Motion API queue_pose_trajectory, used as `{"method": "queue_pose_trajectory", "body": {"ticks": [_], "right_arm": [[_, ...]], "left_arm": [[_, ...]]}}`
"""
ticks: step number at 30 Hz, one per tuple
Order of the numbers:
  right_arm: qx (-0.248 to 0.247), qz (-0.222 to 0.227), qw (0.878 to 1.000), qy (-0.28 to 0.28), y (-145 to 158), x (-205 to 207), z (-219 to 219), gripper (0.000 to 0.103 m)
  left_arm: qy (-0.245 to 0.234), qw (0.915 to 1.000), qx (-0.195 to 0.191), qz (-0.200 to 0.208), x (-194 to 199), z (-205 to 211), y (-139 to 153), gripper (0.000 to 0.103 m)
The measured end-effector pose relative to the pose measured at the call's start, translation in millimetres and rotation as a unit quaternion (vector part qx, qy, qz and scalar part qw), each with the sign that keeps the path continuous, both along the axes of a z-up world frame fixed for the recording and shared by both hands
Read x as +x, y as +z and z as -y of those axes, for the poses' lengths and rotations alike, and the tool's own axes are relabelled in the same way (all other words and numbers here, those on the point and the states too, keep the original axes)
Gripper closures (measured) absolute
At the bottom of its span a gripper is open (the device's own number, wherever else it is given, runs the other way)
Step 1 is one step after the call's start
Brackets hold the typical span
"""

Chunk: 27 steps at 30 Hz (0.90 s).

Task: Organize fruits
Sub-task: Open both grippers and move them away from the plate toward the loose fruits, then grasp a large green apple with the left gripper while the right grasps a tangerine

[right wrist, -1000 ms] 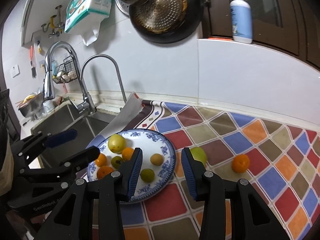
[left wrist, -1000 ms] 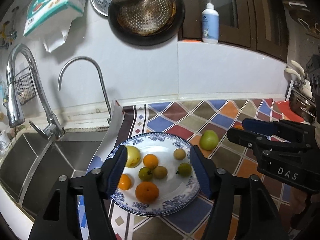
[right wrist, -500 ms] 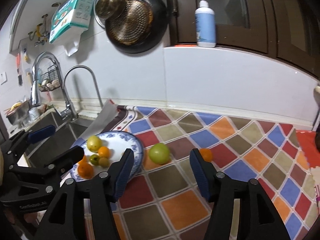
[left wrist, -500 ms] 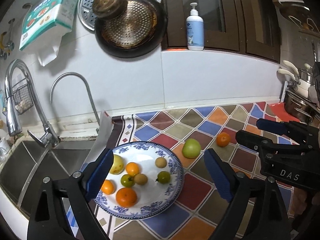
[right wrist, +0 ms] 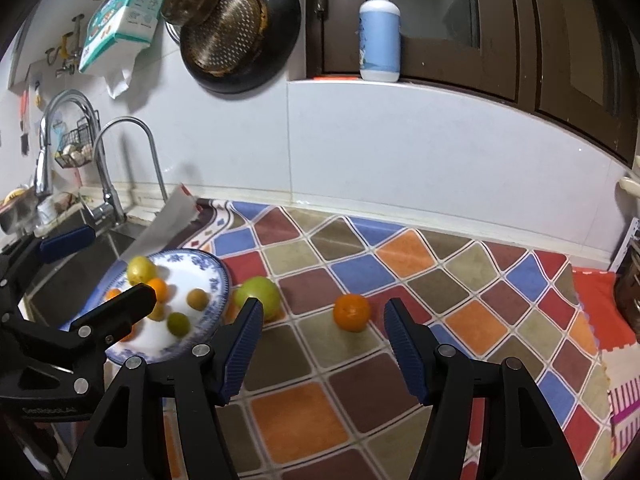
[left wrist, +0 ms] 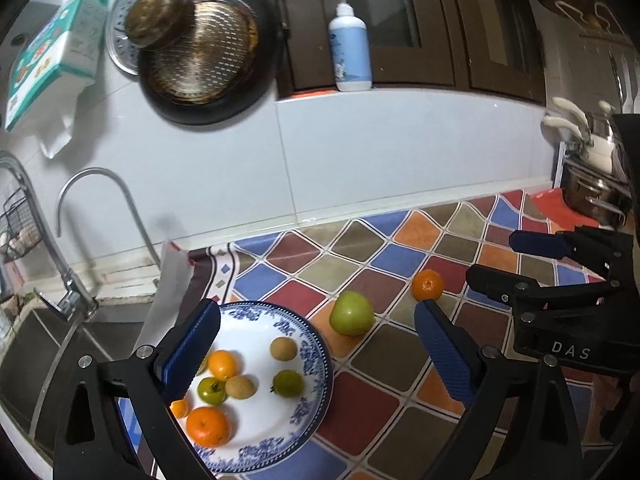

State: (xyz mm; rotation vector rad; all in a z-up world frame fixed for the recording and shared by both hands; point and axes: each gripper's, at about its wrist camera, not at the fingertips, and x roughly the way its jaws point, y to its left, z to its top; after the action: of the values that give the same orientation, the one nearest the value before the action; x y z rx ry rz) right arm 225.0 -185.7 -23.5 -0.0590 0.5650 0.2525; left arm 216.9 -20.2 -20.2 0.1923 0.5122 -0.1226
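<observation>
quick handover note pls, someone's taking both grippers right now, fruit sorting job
Left hand-held gripper: jaws opening, nothing between them.
Right hand-held gripper: open, holding nothing, facing the small orange.
Plate by the sink holds several small fruits: oranges, green and brownish ones.
Still loose on the checked mat: the green apple just off the plate's rim, and the small orange further right.
Left to do: move those two onto the plate, probably orange with the right, apple with the left.
</observation>
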Motion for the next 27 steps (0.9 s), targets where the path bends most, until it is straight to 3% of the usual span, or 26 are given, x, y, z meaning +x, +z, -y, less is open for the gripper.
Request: {"method": "queue_pose_trajectory", "body": {"ticks": [14, 27], "right_arm": [[-0.015, -0.048, 0.999, 0.012, -41.0, 53.9, 12.7, 0.040], [-0.016, -0.098, 0.995, 0.029, -73.3, 96.2, 9.7, 0.042]], "left_arm": [[-0.027, 0.9980, 0.015, -0.054, 52.5, 15.6, -38.8, 0.004], [-0.048, 0.9917, 0.013, -0.119, 97.6, 22.2, -67.8, 0.021]]}}
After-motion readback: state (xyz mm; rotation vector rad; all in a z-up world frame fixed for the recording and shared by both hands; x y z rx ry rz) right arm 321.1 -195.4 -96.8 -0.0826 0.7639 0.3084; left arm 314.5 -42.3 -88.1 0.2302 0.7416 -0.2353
